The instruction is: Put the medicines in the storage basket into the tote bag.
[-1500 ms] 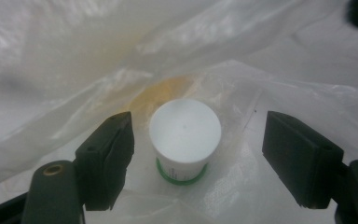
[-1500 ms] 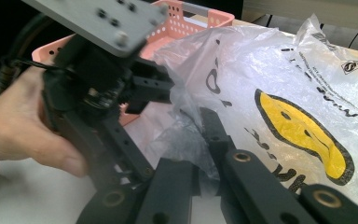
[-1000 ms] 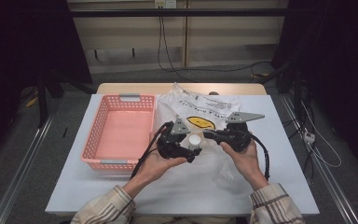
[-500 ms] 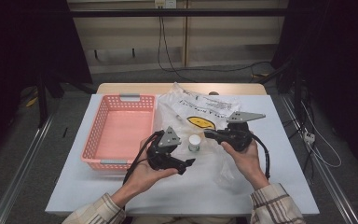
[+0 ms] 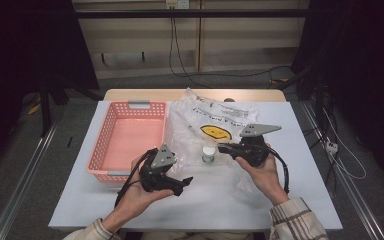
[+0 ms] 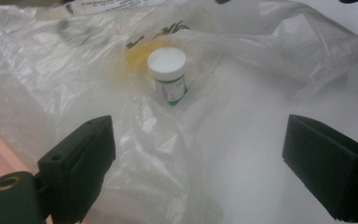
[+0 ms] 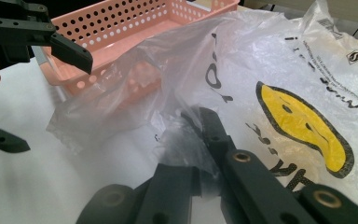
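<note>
Nearest the person, the left gripper hangs over bare white table, jaws wide with nothing between them; they have just been opening, and in the left gripper view both black pads frame empty tabletop and crumpled film. Room here is generous: the front edge of the table is open, no clutter to either side of that hand. Just beyond, the small white-capped bottle stands upright on the spread plastic bag, apart from both grippers, likely set there so the bag can be worked around it. To its right the right gripper is clamped on a fold of the bag's film; in the right gripper view the clear plastic bunches between its closed jaws, probably pinning or lifting the mouth. Left and farther back, the pink basket sits empty, its near rim close to the left hand. Bag's far edge nears the table's back edge.
</note>
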A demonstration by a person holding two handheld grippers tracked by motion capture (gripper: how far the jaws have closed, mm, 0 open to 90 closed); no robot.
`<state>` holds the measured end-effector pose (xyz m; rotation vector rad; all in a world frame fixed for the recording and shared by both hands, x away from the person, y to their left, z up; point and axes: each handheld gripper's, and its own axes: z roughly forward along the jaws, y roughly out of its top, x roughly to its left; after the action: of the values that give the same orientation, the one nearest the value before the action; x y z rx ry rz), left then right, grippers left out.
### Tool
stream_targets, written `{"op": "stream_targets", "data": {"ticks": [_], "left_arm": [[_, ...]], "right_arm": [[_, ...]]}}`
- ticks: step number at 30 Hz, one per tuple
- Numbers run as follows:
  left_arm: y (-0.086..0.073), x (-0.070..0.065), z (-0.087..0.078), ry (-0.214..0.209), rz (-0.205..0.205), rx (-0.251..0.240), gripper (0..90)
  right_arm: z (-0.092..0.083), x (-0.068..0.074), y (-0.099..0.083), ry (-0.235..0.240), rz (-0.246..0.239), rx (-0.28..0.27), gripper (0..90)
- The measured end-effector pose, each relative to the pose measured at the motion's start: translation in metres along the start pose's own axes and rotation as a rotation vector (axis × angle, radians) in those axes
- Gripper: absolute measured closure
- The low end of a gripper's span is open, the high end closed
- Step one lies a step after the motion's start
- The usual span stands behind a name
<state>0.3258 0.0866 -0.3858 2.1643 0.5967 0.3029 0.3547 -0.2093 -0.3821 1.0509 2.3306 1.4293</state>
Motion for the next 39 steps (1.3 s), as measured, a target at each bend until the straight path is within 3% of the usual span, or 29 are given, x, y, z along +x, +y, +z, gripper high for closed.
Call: {"op": "stream_targets", "data": {"ticks": [8,14,28,31,35,39], "left_arm": [[-0.017,-0.012,-0.011,0.001,0.009,0.000,10.2],[-0.031,-0.015,-0.017,0.003,-0.002,-0.007,11.4],[-0.051,-0.018,-0.025,0.006,-0.005,0.003,11.9],[-0.055,-0.018,-0.027,0.003,-0.014,0.002,11.9],[-0.060,-0.015,-0.031,0.008,-0.029,0.001,12.0],[-0.065,-0.014,-0.033,0.007,-0.025,0.012,13.4]], "right_arm": [[0.005,0.003,-0.014,0.011,0.012,0.054,89.8],[0.005,0.007,-0.018,0.004,0.012,0.062,80.5],[-0.015,0.016,-0.021,-0.043,0.011,0.013,33.5],[-0.022,0.019,-0.022,-0.077,0.017,0.007,20.7],[-0.035,0.019,-0.027,-0.120,0.040,-0.020,15.9],[-0.044,0.018,-0.036,-0.135,0.056,-0.018,17.0]]}}
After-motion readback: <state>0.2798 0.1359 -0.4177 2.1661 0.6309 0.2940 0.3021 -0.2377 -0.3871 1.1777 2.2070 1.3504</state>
